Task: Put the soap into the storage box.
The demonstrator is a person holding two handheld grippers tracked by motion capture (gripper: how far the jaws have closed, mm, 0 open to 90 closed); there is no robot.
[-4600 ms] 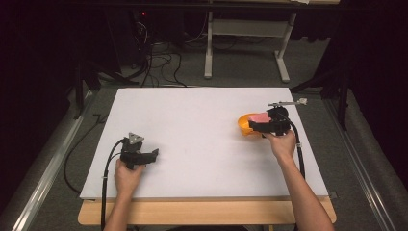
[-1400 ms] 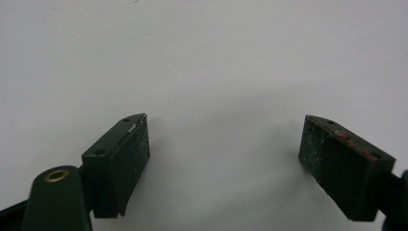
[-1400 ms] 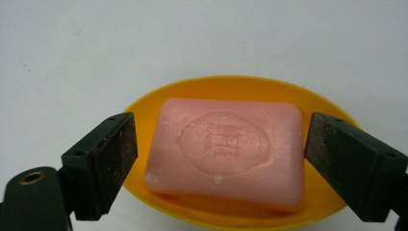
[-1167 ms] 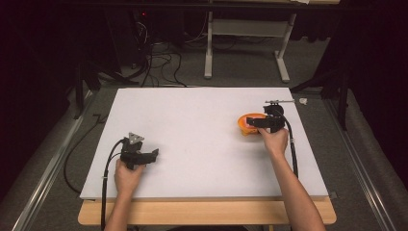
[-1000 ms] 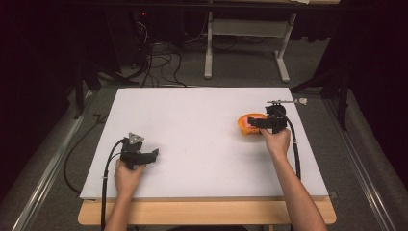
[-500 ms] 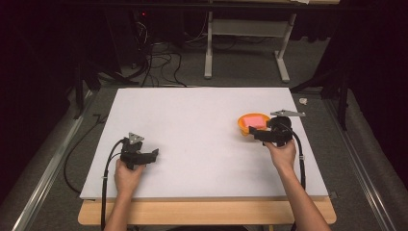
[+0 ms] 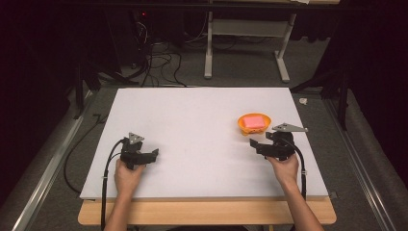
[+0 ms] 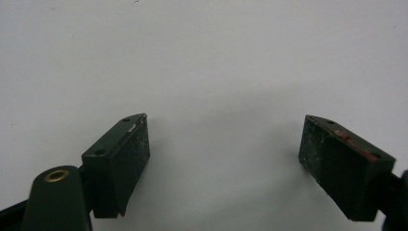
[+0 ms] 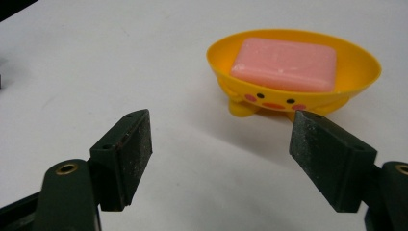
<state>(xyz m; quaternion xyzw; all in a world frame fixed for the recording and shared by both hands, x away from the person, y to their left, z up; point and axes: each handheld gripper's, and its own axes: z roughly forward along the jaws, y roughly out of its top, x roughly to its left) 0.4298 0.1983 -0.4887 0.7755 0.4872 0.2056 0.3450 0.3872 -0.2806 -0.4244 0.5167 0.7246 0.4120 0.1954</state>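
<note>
One pink soap bar [image 7: 253, 121] lay in one orange soap dish [image 7: 243, 126] on the right half of the white table [image 7: 192, 120] in the high view, with the right gripper [image 7: 253, 143] just beside the dish on the near side and the left gripper [image 7: 155, 153] well apart at the near left, each held low over the board by one hand. In the left gripper view, its two jaws stood wide apart over bare table with nothing between them. In the right gripper view, the two jaws, which had just been closing, stood apart and empty, short of the duck-faced dish [image 9: 356, 86] holding the soap [image 9: 284, 64].

Dark room, grey floor [image 7: 250, 72], white-legged desk [image 7: 245, 33], tangled cables [image 7: 154, 60].
</note>
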